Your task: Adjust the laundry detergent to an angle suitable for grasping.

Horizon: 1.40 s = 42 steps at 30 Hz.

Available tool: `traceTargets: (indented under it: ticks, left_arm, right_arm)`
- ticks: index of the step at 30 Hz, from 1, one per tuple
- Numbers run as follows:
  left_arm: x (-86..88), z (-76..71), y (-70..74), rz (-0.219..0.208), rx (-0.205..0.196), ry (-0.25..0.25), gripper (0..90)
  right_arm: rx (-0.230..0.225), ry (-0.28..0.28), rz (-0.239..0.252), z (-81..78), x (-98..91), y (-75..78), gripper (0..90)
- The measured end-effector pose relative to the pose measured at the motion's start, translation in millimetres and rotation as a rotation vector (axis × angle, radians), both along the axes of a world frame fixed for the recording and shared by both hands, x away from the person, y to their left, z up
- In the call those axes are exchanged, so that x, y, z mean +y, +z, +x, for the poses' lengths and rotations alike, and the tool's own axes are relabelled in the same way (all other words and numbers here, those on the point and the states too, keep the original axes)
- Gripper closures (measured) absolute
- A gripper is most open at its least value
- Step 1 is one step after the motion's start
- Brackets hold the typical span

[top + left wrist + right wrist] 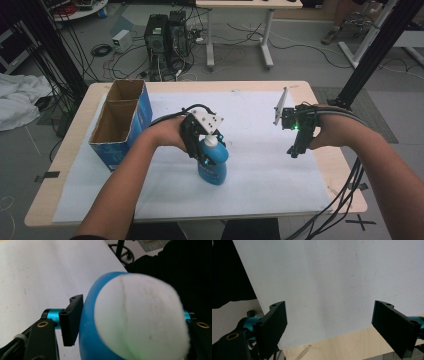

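A blue bottle (213,170) with a white cap (211,140) stands upright on the white sheet (250,185), near the middle of the table. My left gripper (210,156) reaches down over it from the left, one jaw on each side of the bottle's upper part. In the left gripper view the cap (140,320) is close and blurred. The left pad (72,320) stands right beside the blue body (87,340) without visibly squeezing it, and the other pad is hidden. My right gripper (298,146) hangs open over the sheet's right part, and nothing lies between its pads (274,325).
An open blue cardboard box (120,125) with two compartments stands at the table's left side. The wooden table edge (332,347) lies just past the sheet under the right gripper. Cables trail off the right front corner (345,195). Computer towers (165,40) stand on the floor beyond.
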<state>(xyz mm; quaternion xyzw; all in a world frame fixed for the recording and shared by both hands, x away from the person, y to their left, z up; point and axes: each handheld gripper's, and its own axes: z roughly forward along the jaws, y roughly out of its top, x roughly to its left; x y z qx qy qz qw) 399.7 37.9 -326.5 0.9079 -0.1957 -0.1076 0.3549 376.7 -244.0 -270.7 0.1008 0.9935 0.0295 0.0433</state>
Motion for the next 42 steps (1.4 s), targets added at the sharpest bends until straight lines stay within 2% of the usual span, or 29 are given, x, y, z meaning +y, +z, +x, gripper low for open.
traceTargets:
  ticks: [5, 9, 13, 19, 21, 34, 35, 42]
  left_arm:
    - [0.4, -0.5, 0.3, 0.005, 0.004, -0.004, 28.8]
    - [2.3, -0.2, 1.3, 0.007, 0.006, 0.012, 28.8]
    - [6.1, -0.5, 4.4, -0.004, -0.005, 0.031, 28.1]
    - [13.1, -2.2, 6.9, 0.003, -0.026, 0.065, 27.5]
    - [15.5, -2.5, 7.4, 0.002, -0.017, 0.071, 26.0]
    - [27.8, -5.9, 11.5, 0.000, -0.039, 0.121, 21.6]
    - [31.2, -6.7, 12.9, 0.002, -0.050, 0.145, 19.5]
    - [37.3, -7.1, 14.0, 0.006, -0.048, 0.172, 18.3]
  right_arm:
    - [0.003, -0.006, -0.001, -0.2, -0.8, -0.6, 12.2]
    - [0.004, -0.006, 0.000, 0.1, -0.4, -0.6, 12.2]
    - [0.001, 0.001, 0.005, 0.6, 0.7, -1.2, 12.2]
    - [0.001, 0.004, 0.004, 0.6, 2.1, -1.2, 12.2]
    - [0.000, 0.007, 0.004, 0.4, 3.1, -1.2, 12.2]
    - [-0.004, 0.009, 0.010, -0.7, 4.2, -0.4, 12.2]
    - [-0.003, 0.015, 0.008, -0.2, 4.7, -0.3, 12.2]
    - [0.001, 0.018, 0.006, 0.8, 7.1, -0.3, 12.2]
